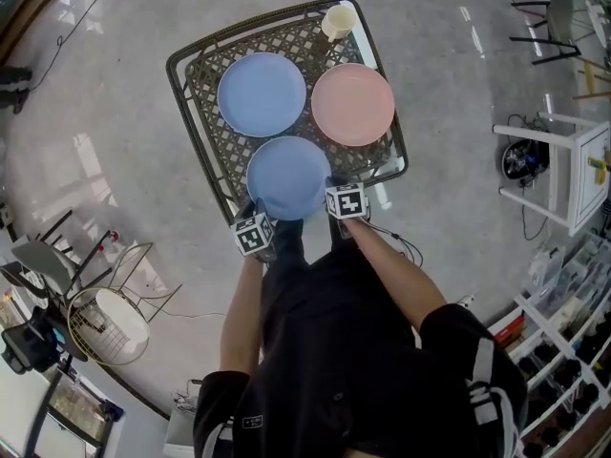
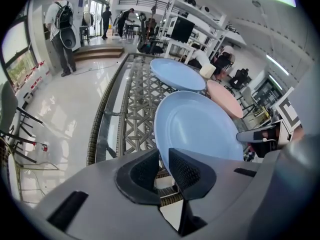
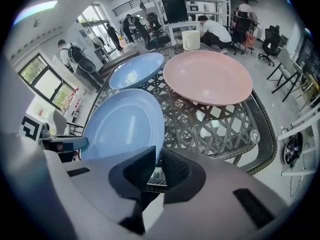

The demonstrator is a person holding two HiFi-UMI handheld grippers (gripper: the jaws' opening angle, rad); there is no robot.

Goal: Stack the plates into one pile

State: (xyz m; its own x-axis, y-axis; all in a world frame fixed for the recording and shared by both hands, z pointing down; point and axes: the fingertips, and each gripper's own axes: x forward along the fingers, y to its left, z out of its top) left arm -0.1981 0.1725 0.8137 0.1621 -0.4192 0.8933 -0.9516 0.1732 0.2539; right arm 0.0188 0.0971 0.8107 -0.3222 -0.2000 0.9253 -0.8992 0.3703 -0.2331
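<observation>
Three plates lie on a dark wicker table (image 1: 181, 74): a blue plate (image 1: 261, 93) at the far left, a pink plate (image 1: 352, 104) at the far right, and a second blue plate (image 1: 286, 176) nearest me. My left gripper (image 1: 256, 213) sits at this near plate's lower left rim, and my right gripper (image 1: 332, 187) at its lower right rim. In the left gripper view the near blue plate (image 2: 200, 129) has its rim pinched between the jaws of the left gripper (image 2: 163, 161). In the right gripper view the right gripper (image 3: 159, 161) likewise grips the rim of the same plate (image 3: 122, 126).
A cream cup (image 1: 339, 21) stands at the table's far edge behind the pink plate. A wire chair (image 1: 110, 322) stands on the floor at lower left, a white side table (image 1: 573, 175) at the right. People stand far off in both gripper views.
</observation>
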